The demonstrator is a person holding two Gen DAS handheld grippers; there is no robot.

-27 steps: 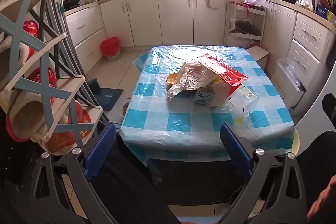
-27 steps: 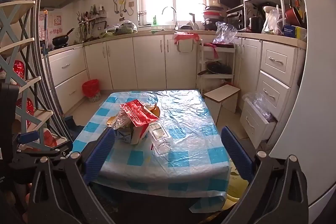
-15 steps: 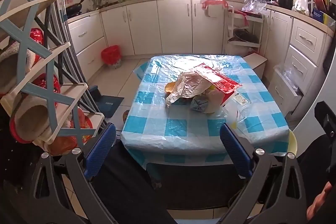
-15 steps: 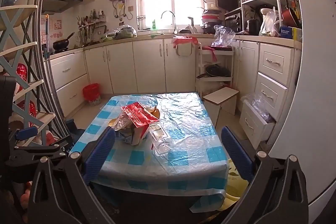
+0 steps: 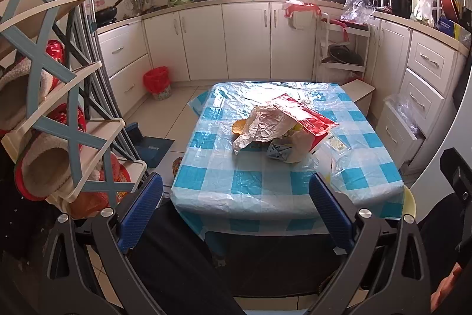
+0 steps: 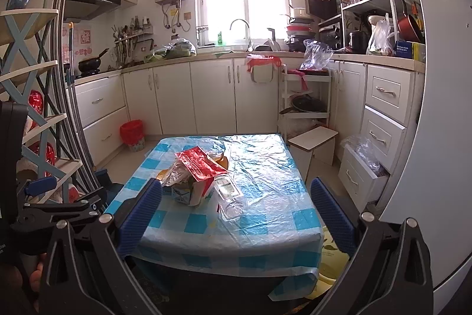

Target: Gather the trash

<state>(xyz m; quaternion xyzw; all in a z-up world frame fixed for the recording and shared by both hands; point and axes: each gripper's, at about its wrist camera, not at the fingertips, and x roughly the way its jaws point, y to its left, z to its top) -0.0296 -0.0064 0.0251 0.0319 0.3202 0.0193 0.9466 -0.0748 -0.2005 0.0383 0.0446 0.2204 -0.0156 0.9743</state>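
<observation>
Two grippers are held in front of a low desk (image 5: 253,191) covered with a blue and white checked plastic cloth. The left gripper (image 5: 234,210) has its blue pads spread wide, with nothing between them; it hangs short of the near edge of the desk and touches nothing. The right gripper (image 6: 236,214) is also spread wide and empty, and it too stays short of the desk.

Trash lies in one heap near the middle of the desk. On top is a red wrapper (image 5: 303,115), tilted, and against its left side lies a crumpled pale paper (image 5: 262,124). Under them sits a small carton (image 5: 278,151) with blue print, and a yellow thing shows at the left edge of the paper; what it is I cannot tell. A clear plastic bottle (image 6: 228,194) lies on its side just beside the heap, on the right, touching the cloth.

On the floor near the white cabinets, well apart from the desk, stands a bin with a red bag (image 5: 157,81). A small white stool (image 6: 314,142) stands at the far right corner of the desk.
</observation>
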